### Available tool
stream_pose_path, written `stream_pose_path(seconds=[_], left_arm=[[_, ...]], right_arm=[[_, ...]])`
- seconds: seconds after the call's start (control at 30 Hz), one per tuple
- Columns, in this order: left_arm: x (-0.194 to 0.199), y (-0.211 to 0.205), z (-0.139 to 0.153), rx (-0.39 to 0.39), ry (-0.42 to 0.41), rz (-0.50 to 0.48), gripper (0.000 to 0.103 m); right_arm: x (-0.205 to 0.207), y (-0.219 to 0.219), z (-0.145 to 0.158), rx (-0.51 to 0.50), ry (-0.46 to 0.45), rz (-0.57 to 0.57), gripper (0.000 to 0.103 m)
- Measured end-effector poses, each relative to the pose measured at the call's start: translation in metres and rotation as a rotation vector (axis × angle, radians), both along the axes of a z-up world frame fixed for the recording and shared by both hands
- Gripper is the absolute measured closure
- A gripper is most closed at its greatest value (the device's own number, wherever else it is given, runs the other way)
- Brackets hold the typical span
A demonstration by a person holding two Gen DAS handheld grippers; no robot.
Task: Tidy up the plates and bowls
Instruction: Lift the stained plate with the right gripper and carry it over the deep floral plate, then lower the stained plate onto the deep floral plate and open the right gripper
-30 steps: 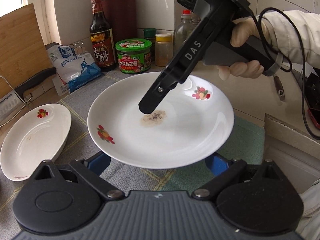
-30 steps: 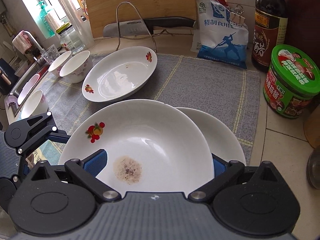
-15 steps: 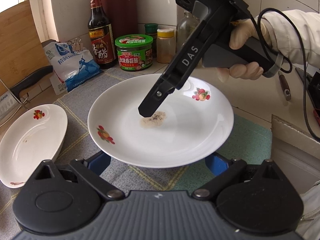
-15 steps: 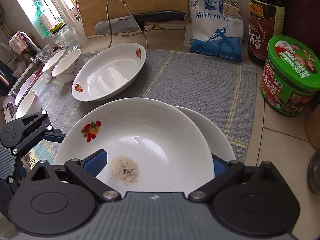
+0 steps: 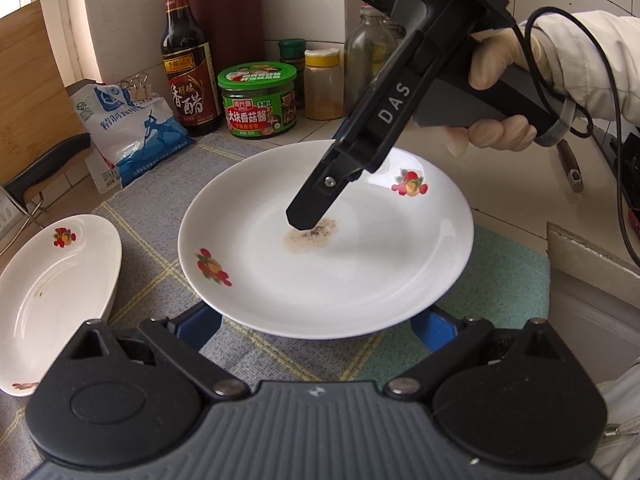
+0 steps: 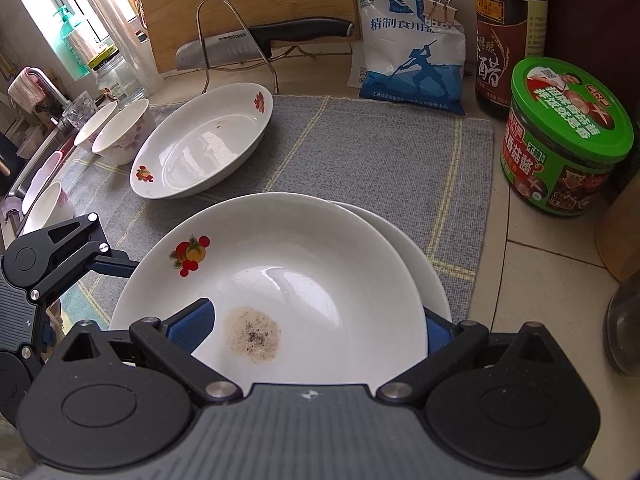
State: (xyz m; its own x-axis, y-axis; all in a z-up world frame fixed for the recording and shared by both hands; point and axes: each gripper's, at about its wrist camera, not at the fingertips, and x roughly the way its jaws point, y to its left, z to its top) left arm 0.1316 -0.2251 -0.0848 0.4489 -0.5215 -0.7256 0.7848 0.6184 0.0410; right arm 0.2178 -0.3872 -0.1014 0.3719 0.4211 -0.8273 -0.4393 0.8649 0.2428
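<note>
A white plate (image 5: 360, 272) (image 6: 304, 264) with fruit decals and a brown stain in its middle is held off the grey mat. My right gripper (image 5: 310, 222) (image 6: 312, 324) is shut on it: one finger lies on top beside the stain, the other is hidden below. My left gripper (image 5: 314, 320) (image 6: 108, 264) is open, both fingers under the plate's near rim. A second white plate (image 6: 430, 276) lies directly beneath, showing only at the right. An oval dish (image 5: 52, 288) (image 6: 204, 148) rests further left, with rice bowls (image 6: 124, 132) beyond it.
A green jar (image 5: 258, 98) (image 6: 568, 136), vinegar bottle (image 5: 186, 64), salt bag (image 6: 412, 52) and spice jars line the wall. A knife (image 6: 256, 40) rests on a wire rack before a cutting board. A gloved hand (image 5: 496, 92) holds the right gripper. The sink edge lies far left.
Both grippers and the stained plate moved together; the plate now covers more of the plate beneath. The oval dish has slid leftward in both views.
</note>
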Motion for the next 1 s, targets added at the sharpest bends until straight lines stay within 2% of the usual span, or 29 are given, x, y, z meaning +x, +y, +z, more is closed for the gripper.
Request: stream_pose_path(seconds=[0.43, 1.0], left_arm=[[0.007, -0.003, -0.002, 0.013, 0.019, -0.03, 0.001], [0.009, -0.001, 0.0, 0.021, 0.029, -0.021, 0.002]], right_arm=[[-0.012, -0.003, 0.005, -0.028, 0.003, -0.028, 0.0], [-0.023, -0.004, 0.011, -0.065, 0.004, -0.064, 0.0]])
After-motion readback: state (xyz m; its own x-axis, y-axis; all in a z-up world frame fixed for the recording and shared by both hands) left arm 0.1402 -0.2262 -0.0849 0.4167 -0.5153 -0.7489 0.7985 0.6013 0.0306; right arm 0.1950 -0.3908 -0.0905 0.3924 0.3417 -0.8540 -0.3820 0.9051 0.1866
